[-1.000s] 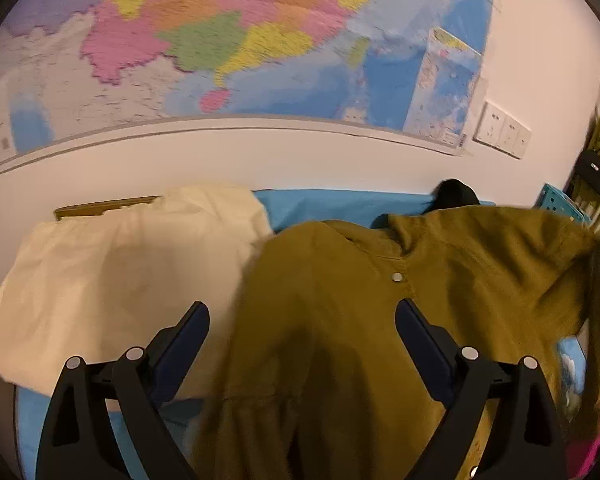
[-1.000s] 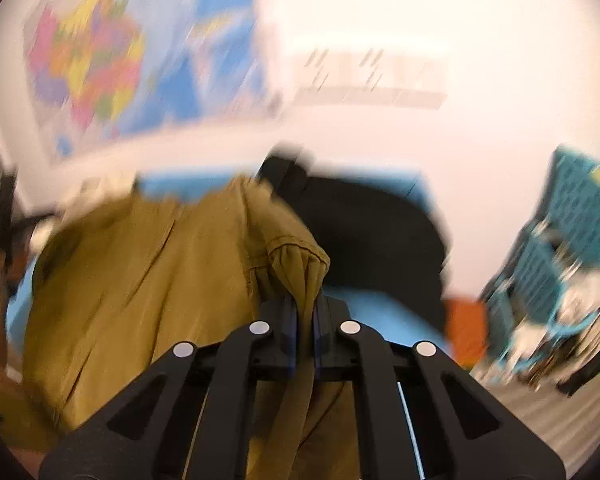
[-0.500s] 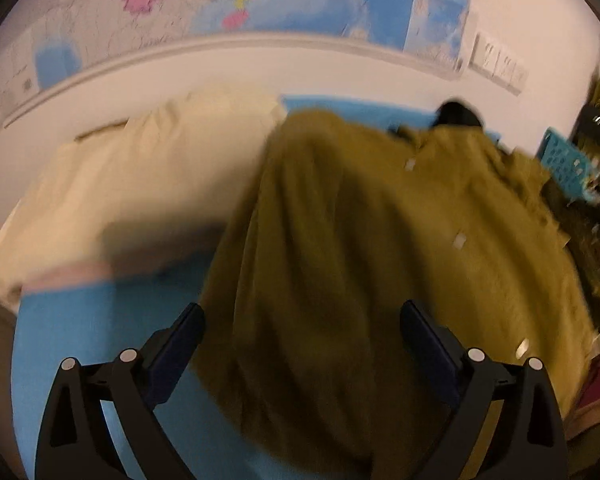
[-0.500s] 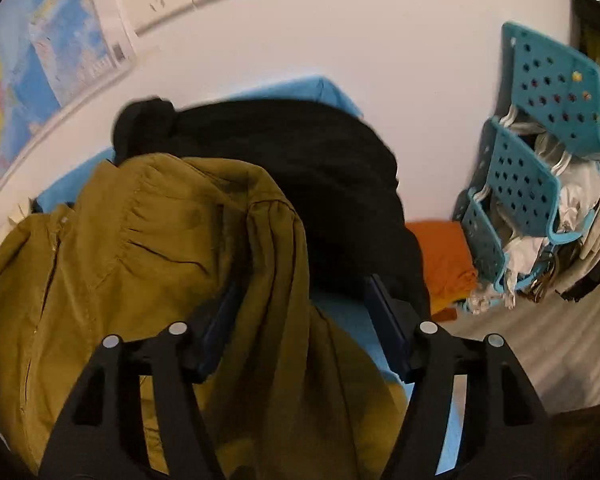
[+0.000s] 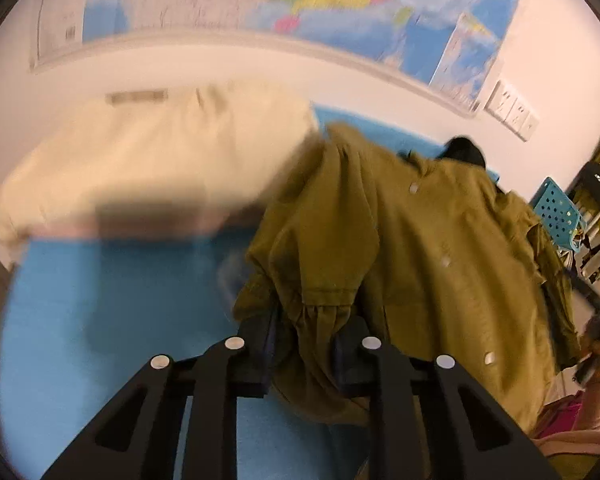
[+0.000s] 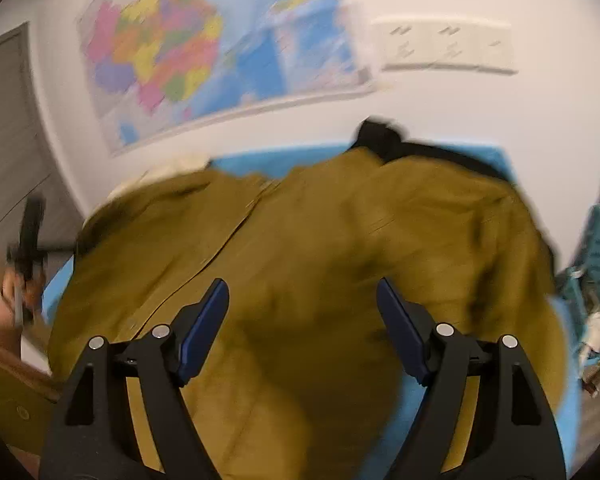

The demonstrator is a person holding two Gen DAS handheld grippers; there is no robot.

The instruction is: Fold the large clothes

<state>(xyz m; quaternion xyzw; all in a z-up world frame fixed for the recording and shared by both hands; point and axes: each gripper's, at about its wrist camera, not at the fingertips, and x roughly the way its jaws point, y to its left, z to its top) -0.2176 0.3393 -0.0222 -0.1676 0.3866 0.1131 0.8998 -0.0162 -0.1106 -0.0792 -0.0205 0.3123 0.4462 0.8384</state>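
Note:
A large olive button-up shirt (image 5: 440,248) lies spread on a blue surface (image 5: 100,300). My left gripper (image 5: 304,322) is low at the shirt's left side, its jaws closing on the gathered sleeve cuff (image 5: 320,308), which is bunched between the pads. In the right wrist view the same olive shirt (image 6: 320,240) fills the middle. My right gripper (image 6: 301,284) hangs above it, jaws opening wide, with no cloth pinched between the pads. A hand (image 6: 16,292) with the other gripper shows at the left edge.
A cream cloth bundle (image 5: 148,168) sits at the back left of the blue surface. A black garment (image 6: 384,140) lies behind the shirt by the wall. Teal perforated baskets (image 5: 556,212) with clothes stand to the right. A map (image 6: 188,52) hangs on the wall.
My left gripper went from wide open above the shirt to narrowed on its sleeve cuff, lower and further left. My right gripper let go of the shirt fold it held and now stands open.

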